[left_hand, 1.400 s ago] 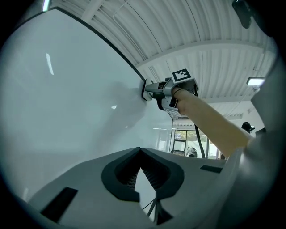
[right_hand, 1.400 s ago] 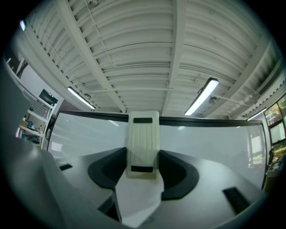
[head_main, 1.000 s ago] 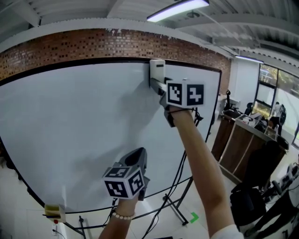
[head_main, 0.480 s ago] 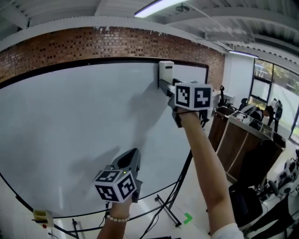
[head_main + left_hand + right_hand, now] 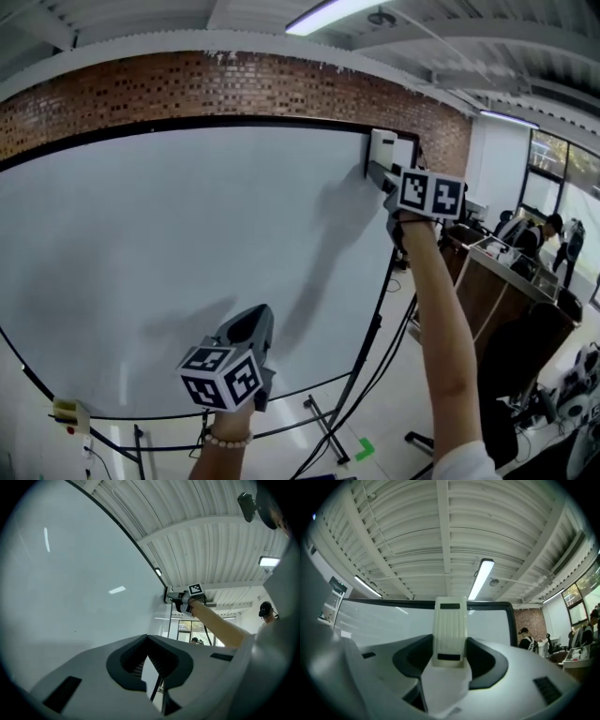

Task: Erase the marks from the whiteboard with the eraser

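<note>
The big whiteboard (image 5: 169, 244) fills the head view, and I see no clear marks on it. A white eraser (image 5: 383, 148) is pressed flat against its top right corner, just under the black frame. My right gripper (image 5: 379, 172) is shut on the eraser, arm stretched up. In the right gripper view the eraser (image 5: 450, 625) stands upright between the jaws of the right gripper (image 5: 449, 641), with the whiteboard (image 5: 384, 620) behind. My left gripper (image 5: 253, 323) hangs low before the board's lower middle, shut and holding nothing. In the left gripper view the left gripper (image 5: 147, 639) points along the whiteboard (image 5: 70, 597) toward the eraser (image 5: 167, 595).
A brick wall (image 5: 187, 84) runs above the board. The black stand legs (image 5: 323, 427) spread on the floor below. A small yellow-and-white object (image 5: 66, 412) sits at the board's bottom left corner. A wooden counter (image 5: 506, 291) and people are at the right.
My right gripper has slid the eraser to the right along the board's top edge, up to the top right corner. The left gripper has stayed low and shut.
</note>
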